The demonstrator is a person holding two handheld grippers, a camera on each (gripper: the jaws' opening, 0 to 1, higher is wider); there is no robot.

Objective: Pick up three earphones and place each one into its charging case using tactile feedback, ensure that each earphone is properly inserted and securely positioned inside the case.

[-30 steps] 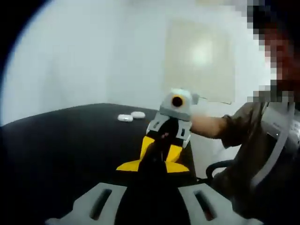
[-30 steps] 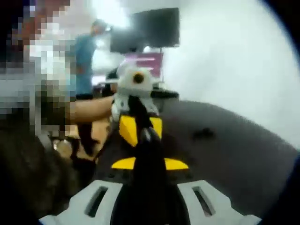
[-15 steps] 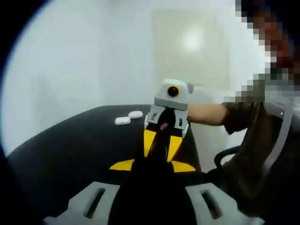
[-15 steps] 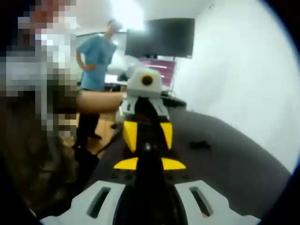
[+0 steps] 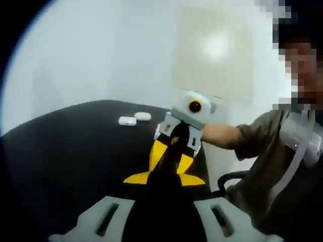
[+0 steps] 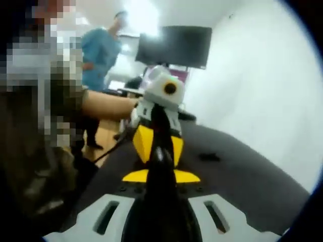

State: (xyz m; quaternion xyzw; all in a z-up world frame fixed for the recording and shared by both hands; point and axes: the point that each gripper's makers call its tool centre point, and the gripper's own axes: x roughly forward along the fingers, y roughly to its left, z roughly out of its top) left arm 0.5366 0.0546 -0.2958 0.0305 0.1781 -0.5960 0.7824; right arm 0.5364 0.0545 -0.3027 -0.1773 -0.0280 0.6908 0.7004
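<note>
Left gripper (image 5: 162, 174) and right gripper (image 6: 160, 164) are facing tip to tip, fingers clenched together, holding nothing visible. Two white cases (image 5: 134, 119) are lying on the table (image 5: 65, 151) in the left gripper view; a dark object (image 6: 208, 157) is lying in the right gripper view.

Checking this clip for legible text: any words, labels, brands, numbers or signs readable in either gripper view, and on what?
None can be read.
Two white cases on the black table: no marking can be made out; too small and blurred.
Dark screen on the far wall: blank.
Pale panel on the wall: plain, washed out by glare.
Left gripper and right gripper: yellow and grey parts, no lettering visible.
</note>
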